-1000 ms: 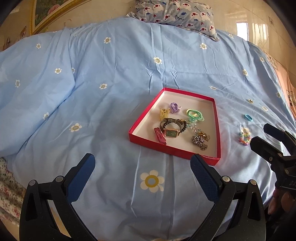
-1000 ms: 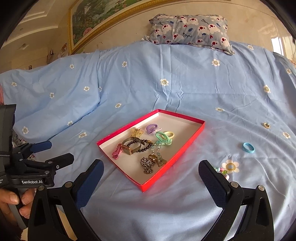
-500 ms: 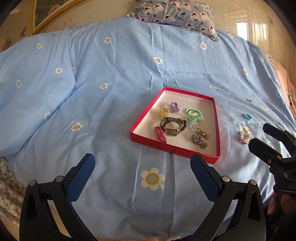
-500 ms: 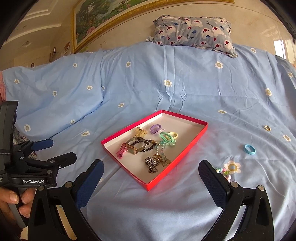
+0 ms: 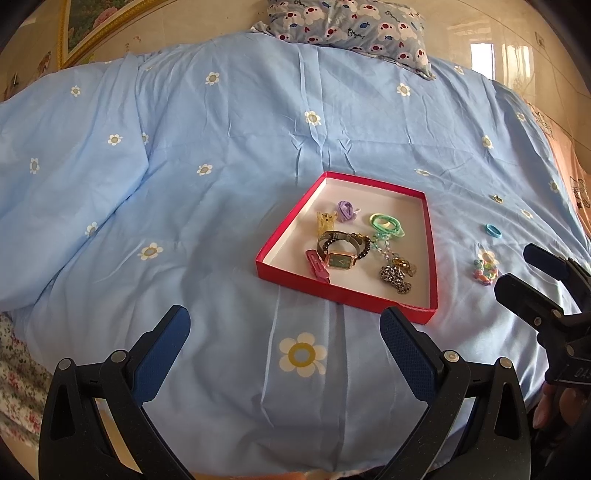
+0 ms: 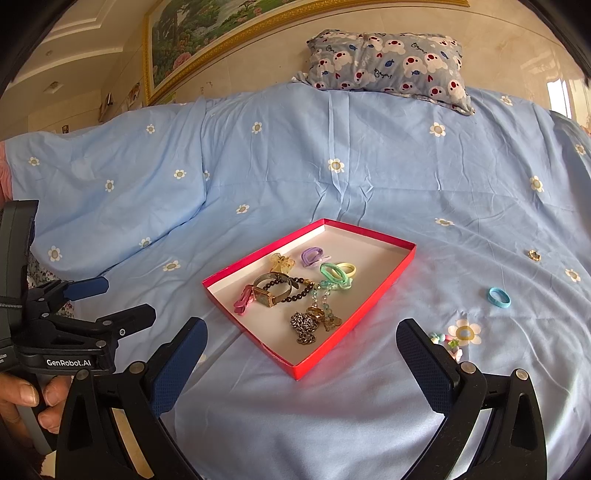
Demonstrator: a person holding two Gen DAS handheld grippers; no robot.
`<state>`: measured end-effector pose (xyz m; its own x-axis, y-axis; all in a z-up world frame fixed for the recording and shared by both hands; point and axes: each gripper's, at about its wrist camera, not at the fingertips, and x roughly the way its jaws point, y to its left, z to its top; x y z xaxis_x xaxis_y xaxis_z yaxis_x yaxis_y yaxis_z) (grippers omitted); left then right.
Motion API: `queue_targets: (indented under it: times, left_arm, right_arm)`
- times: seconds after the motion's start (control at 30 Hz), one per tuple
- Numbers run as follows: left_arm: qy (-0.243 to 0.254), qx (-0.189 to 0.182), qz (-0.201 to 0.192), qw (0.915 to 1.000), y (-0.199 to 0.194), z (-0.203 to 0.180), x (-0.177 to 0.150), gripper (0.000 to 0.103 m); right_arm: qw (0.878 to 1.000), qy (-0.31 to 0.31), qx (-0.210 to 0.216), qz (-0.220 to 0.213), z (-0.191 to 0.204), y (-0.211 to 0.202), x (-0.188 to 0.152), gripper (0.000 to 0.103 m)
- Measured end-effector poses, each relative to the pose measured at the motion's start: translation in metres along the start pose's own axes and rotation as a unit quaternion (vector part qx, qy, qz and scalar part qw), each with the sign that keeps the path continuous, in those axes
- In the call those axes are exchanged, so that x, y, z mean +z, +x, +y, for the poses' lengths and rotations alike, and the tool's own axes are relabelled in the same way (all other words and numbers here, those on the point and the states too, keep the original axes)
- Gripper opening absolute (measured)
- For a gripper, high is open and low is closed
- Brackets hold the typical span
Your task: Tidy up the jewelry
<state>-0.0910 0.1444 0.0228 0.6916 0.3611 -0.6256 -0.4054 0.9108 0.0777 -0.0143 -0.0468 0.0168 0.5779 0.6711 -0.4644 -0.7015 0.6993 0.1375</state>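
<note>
**Both grippers wide apart above the bedspread, red tray just ahead**

Nearest the cameras, the left gripper [image 5: 284,328] hangs over the blue flowered bedspread [image 5: 221,192] with its two blue-padded fingers spread wide and nothing between them. The right gripper [image 6: 301,341] is just the same, fingers far apart and holding nothing. In the right wrist view the left gripper [image 6: 110,299] shows off to the left of the fingers, a hand [image 6: 22,402] wrapped round its handle.

Just beyond the left gripper's fingertips, and a little toward its right finger, lies the red tray [image 5: 291,278] with a white floor. Seen from the right gripper, the tray [image 6: 351,326] sits between the fingers and slightly ahead of them. Inside it, nearest the fingers, are a dark metal chain [image 6: 304,326] and a pink hair clip [image 6: 242,301], with a watch [image 6: 266,293] and a string of dark beads [image 6: 299,290] touching one another just behind. Farther back lie a green hair tie [image 6: 332,275], a yellow hair tie [image 6: 347,268], a purple hair tie [image 6: 312,256] and a small amber clip [image 6: 281,261].

Outside the tray, right beside the right gripper's right fingertip, a small colourful bead piece [image 6: 448,341] rests on the bedspread, partly hidden by the finger. Beyond it lies a blue hair tie [image 6: 499,297], and farther still a small gold ring [image 6: 533,254], both well apart from the tray.

At the far end of the bed a patterned pillow [image 6: 388,64] leans against the wall, with a gold-framed painting [image 6: 221,33] above, left of the fingers.
</note>
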Motion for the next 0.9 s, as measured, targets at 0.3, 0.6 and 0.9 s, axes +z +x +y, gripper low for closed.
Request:
queue_targets:
  times: [0.3,0.6,0.9]
  left_arm:
    - [0.000,-0.001,0.002,1.0000,0.0011,-0.0004,-0.0011,0.103]
    - [0.001,-0.002,0.005,1.0000,0.0026,-0.0004,-0.0020,0.103]
    - [0.000,-0.005,0.007,1.0000,0.0054,-0.0005,-0.0032,0.103]
  right_arm:
    - [1.000,-0.001,0.000,0.000,0.0022,0.0008,0.0005,0.103]
    - [1.000,-0.005,0.002,0.001,0.0055,0.0012,-0.0015,0.103]
    - [1.000,-0.005,0.002,0.003,0.0056,0.0012,-0.0016,0.103]
